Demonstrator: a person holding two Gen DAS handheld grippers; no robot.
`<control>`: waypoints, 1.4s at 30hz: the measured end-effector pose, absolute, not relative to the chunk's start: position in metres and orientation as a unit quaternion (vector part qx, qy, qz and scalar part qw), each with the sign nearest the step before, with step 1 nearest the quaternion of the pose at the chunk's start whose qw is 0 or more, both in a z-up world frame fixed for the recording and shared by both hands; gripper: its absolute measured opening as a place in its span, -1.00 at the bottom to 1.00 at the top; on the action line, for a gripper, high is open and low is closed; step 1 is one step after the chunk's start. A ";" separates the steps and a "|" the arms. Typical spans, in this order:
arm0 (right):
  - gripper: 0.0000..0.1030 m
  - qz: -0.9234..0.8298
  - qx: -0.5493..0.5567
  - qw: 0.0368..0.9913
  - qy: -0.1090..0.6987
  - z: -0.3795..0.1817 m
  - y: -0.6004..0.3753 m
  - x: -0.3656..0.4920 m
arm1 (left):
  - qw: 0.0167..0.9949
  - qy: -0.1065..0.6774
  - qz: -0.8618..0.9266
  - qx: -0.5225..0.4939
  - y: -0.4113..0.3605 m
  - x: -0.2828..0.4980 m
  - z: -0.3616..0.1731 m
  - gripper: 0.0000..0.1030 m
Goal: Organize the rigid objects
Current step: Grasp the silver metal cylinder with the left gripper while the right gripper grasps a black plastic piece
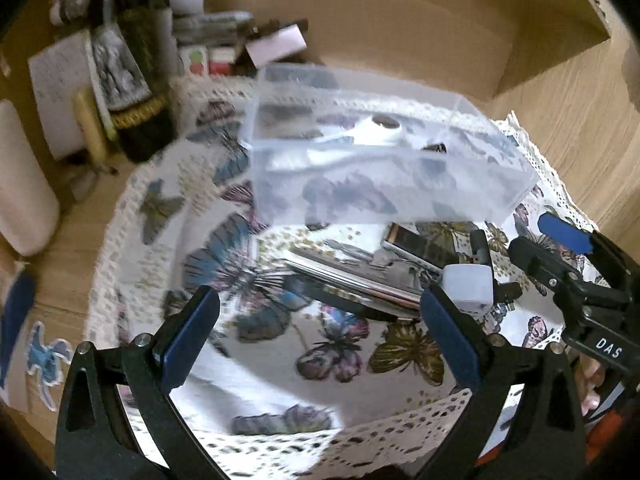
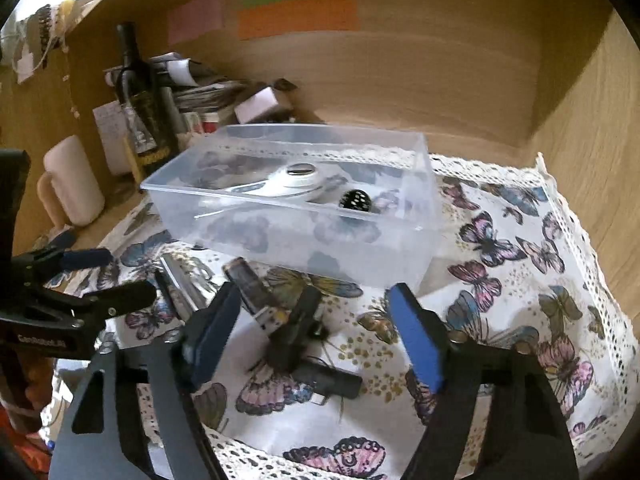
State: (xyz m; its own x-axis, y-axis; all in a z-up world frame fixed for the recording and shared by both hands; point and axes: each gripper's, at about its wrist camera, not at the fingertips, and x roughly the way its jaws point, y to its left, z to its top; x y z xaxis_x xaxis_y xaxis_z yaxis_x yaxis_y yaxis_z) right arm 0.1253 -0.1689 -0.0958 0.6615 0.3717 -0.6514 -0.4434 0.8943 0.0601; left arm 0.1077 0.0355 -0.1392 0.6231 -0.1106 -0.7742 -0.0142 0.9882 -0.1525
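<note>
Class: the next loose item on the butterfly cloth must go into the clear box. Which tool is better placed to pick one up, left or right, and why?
Probably the right tool: it is open, with the black clip lying between its fingers, in front of the clear box. The left tool is open too, but over bare cloth.

I read both jaws spread wide and empty: left hand-held gripper (image 1: 320, 336) low and level, right hand-held gripper (image 2: 316, 332) just beside it.
</note>
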 end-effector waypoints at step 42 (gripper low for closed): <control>-0.55 0.263 -0.024 0.866 0.425 -0.129 -0.172 0.144 | 0.888 0.457 -0.043 -0.036 0.009 0.124 -0.160 -0.23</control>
State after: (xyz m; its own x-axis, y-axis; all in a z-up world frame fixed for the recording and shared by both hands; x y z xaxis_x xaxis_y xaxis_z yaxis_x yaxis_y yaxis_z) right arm 0.1437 -0.1721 -0.1292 0.5009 0.4352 -0.7481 -0.4760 0.8604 0.1818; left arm 0.1245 0.0085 -0.1595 0.5785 -0.1079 -0.8085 0.0430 0.9939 -0.1019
